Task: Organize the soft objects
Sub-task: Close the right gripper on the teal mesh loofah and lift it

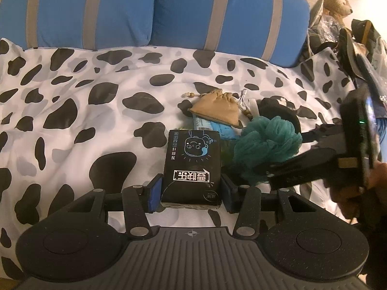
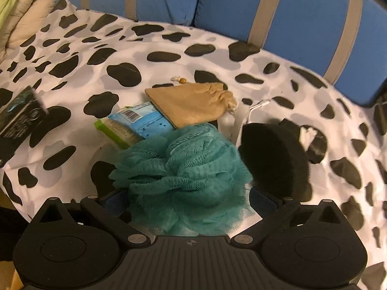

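Tissue pack [image 1: 192, 166], black and soft, sits clamped between the jaws of your left gripper [image 1: 191, 189] above the spotted bedsheet [image 1: 72, 101], while your right gripper [image 2: 188, 200] is closed around the teal bath sponge [image 2: 183, 176]. Only the pack's near end is pinched, so a quick swing could let it slide out. The sponge's loose mesh could snag the tan pouch [image 2: 191, 104] or the wipes packet [image 2: 142, 118] just beside it.

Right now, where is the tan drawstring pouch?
The tan drawstring pouch lies on the cow-print bedspread, behind the teal mesh bath pouf, overlapping the light-blue packet.
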`<state>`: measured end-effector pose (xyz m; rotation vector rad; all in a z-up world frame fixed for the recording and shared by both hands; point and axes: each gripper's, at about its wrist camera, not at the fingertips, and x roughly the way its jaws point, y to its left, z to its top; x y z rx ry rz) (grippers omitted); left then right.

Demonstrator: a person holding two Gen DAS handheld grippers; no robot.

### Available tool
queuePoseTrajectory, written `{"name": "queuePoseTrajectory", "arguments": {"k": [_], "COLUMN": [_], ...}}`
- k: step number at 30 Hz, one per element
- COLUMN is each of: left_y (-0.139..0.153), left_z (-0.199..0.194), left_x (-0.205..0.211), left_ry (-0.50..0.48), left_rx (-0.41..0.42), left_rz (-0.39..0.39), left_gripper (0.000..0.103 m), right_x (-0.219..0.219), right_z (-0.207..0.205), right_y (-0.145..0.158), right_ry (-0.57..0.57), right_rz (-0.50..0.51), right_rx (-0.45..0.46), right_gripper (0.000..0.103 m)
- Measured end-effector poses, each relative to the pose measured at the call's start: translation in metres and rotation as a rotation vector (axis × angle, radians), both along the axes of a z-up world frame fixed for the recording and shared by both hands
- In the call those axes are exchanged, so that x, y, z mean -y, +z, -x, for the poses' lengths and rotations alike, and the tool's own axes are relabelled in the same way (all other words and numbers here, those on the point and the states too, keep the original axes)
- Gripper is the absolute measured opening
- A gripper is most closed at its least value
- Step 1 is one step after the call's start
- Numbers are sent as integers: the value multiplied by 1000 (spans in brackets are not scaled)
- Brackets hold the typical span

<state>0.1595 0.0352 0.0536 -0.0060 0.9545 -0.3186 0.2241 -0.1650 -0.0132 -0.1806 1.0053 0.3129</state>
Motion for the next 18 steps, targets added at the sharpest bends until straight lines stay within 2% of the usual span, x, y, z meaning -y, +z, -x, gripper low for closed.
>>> {"name": "queuePoseTrajectory", "arguments": {"k": [12,14,18], "left_y": [-1,-2,-4], "left_z": [-2,-2,-2], "left_x": [1,1,2], "left_ry": [-17,-22,-23], "left_rx": [-6,-5,-8], "left_rz": [10,11,9], "left_gripper": [47,47,47], "right_x": [-11,-11,-10], "right_z": [-22,-22,-18], "right_y": [-30,-28,-23], "right_ry": [1,-7,-10], "right_rz": [26,16,11], "right_rx": [-39,-33,-16], "right_gripper": [102,93,83]}}
